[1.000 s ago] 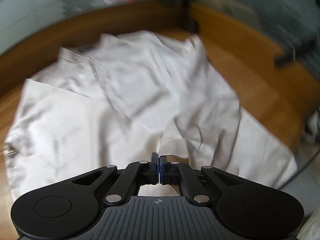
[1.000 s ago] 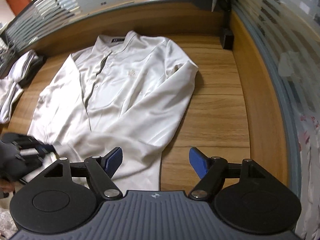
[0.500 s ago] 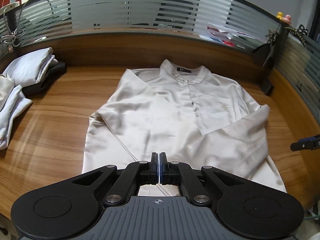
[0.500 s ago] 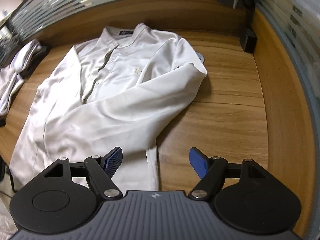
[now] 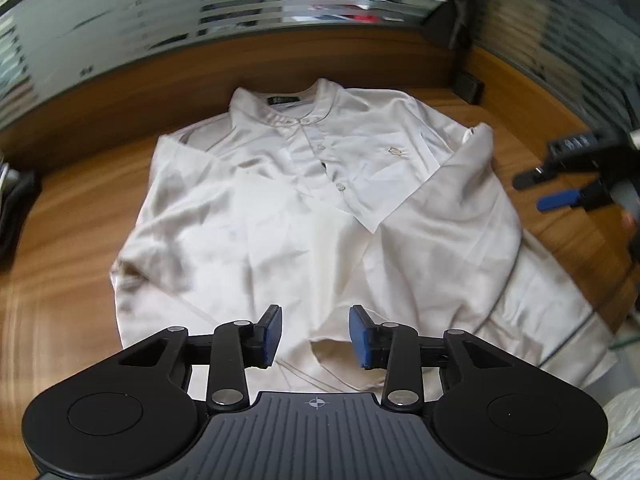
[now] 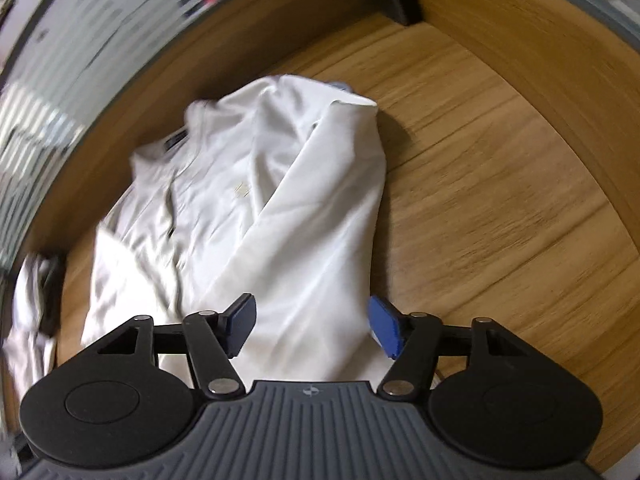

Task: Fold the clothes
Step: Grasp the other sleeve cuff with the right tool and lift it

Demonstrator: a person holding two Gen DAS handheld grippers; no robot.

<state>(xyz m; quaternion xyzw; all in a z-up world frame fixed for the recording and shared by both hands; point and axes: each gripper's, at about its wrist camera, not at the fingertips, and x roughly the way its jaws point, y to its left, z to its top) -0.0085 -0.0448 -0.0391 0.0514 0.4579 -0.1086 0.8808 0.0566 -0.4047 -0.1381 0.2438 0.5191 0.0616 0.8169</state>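
A cream button-up shirt (image 5: 312,208) lies face up on the wooden desk, collar toward the back wall, with both long sleeves folded across its front. My left gripper (image 5: 314,334) hovers over the lower middle of the shirt. Its jaws are opening, and a sleeve cuff (image 5: 340,354) lies loose beneath them, not pinched. My right gripper (image 6: 312,326) hangs over the shirt's (image 6: 256,208) right side, tilted. Its jaws are closing, with the folded sleeve (image 6: 320,220) below them and no pad pressing on it. The right gripper (image 5: 540,191) also shows at the right edge of the left wrist view.
A pile of folded white clothes (image 6: 28,300) and a dark object (image 6: 52,292) sit at the desk's left end. A small black box (image 5: 468,86) stands in the back right corner. A wooden upstand and striped glass partition (image 5: 240,0) bound the desk (image 6: 500,200).
My left gripper, shut half a second ago, has parted its jaws and let the sleeve cuff drop. My right gripper has rolled, sunk toward the shirt's right side, and narrowed its jaws.
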